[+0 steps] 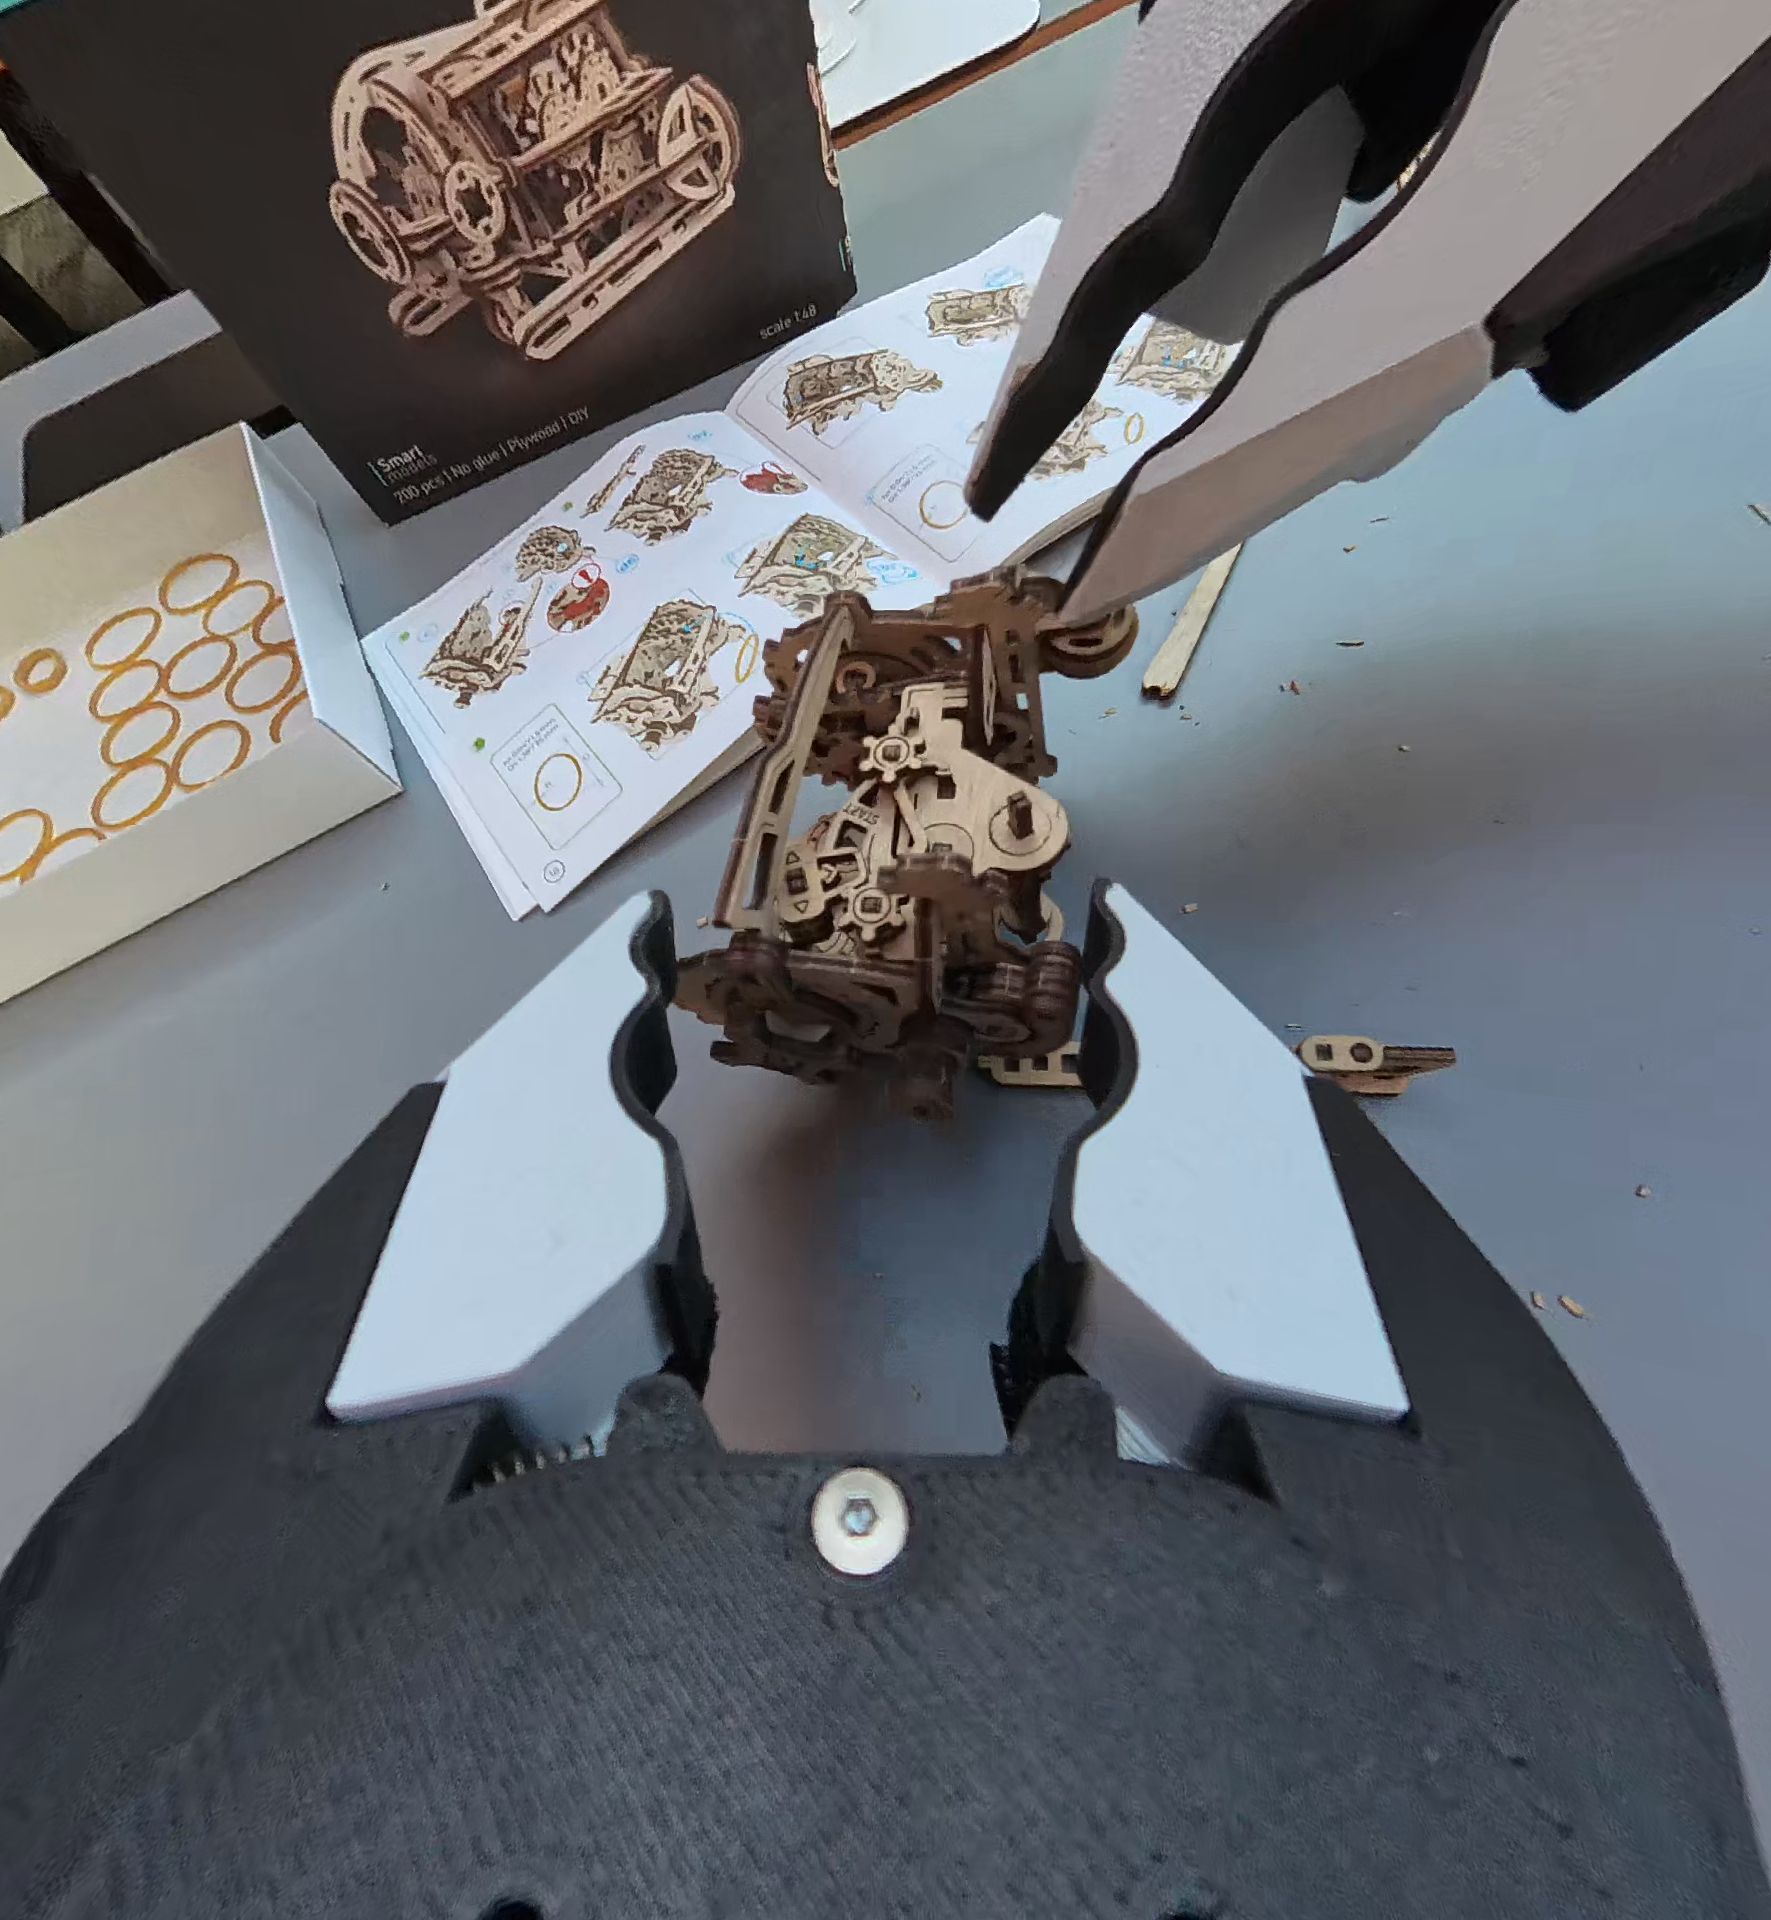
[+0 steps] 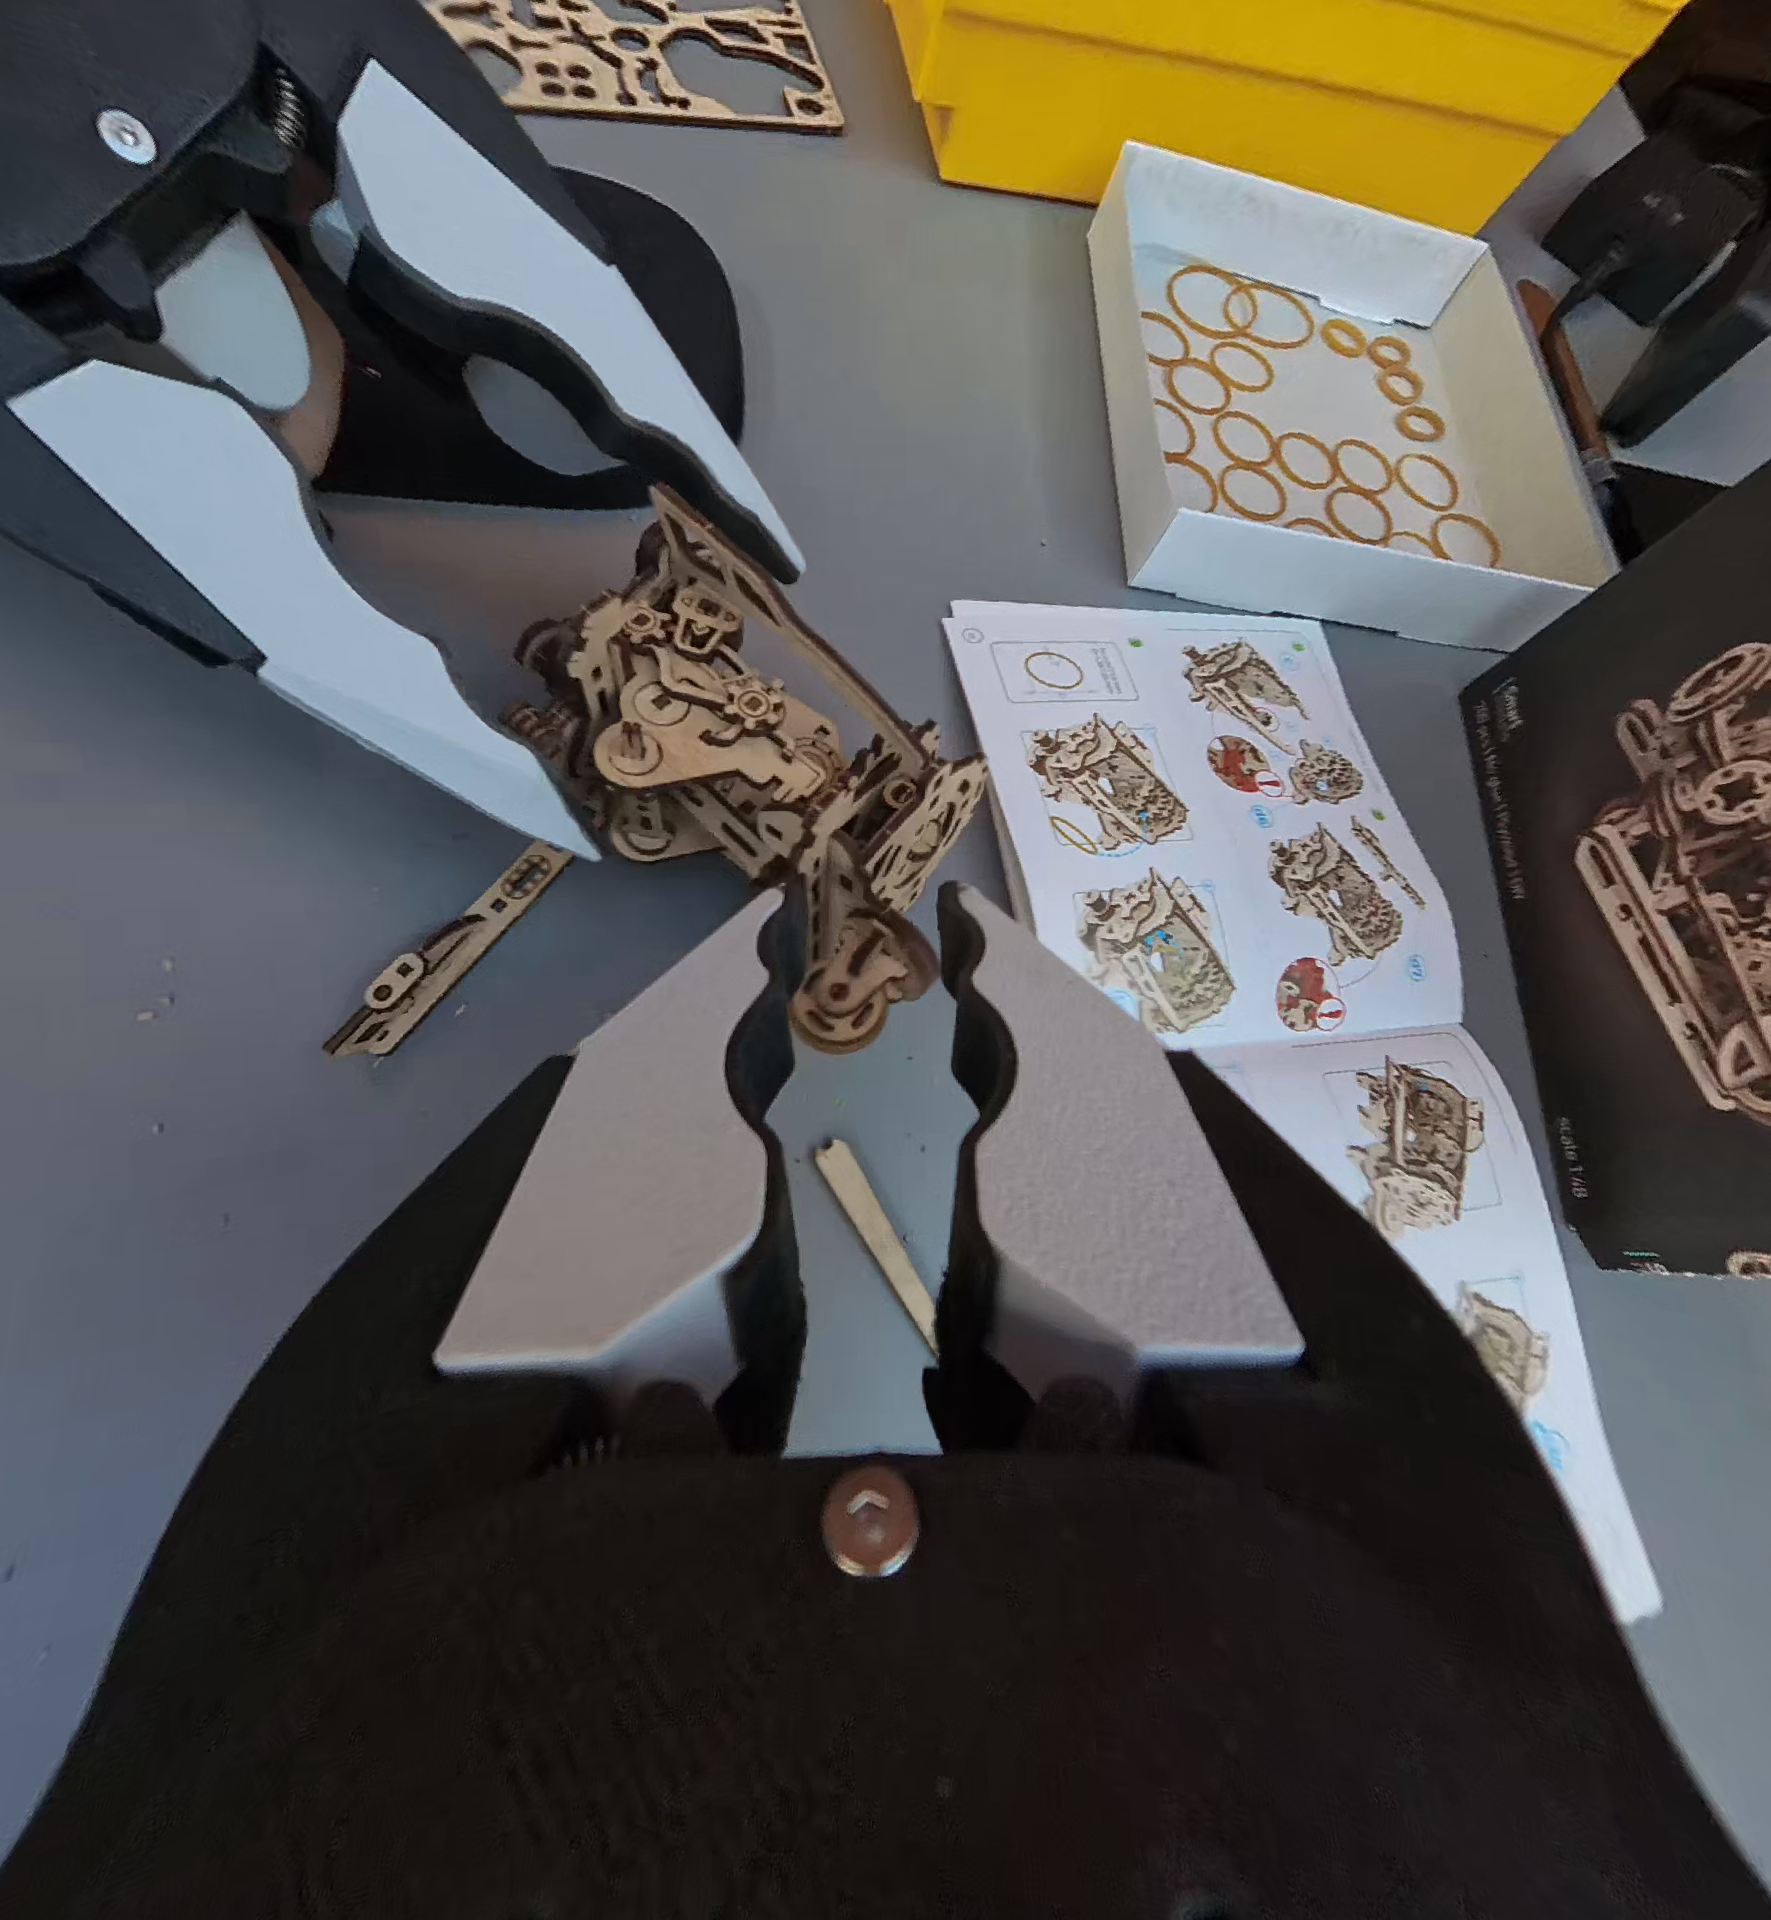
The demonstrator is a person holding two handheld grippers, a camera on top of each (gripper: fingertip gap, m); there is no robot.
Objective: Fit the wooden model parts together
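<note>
A half-built wooden model [image 1: 891, 831] of gears and frames hangs tilted just above the grey table [image 1: 1483, 831]. My left gripper [image 1: 876, 925] is shut on its lower end, one finger on each side. In the right wrist view the model [image 2: 715, 727] sits between the left gripper's [image 2: 673, 691] fingers. My right gripper [image 2: 860, 909] has its jaws narrowed around the model's wheel end [image 2: 850, 987], close against it. In the left wrist view the right gripper [image 1: 1024, 556] comes down from the upper right onto the model's top.
A flat wooden part [image 1: 1374, 1060] and a thin stick [image 1: 1193, 623] lie loose on the table. An open instruction booklet [image 1: 590, 675], a black model box [image 1: 424, 239] and a white tray of rubber bands [image 1: 330, 623] stand behind. A yellow bin [image 2: 1224, 83] and a punched wooden sheet [image 2: 652, 62] are farther off. Some 7 cm of space lies between my two pairs of fingers.
</note>
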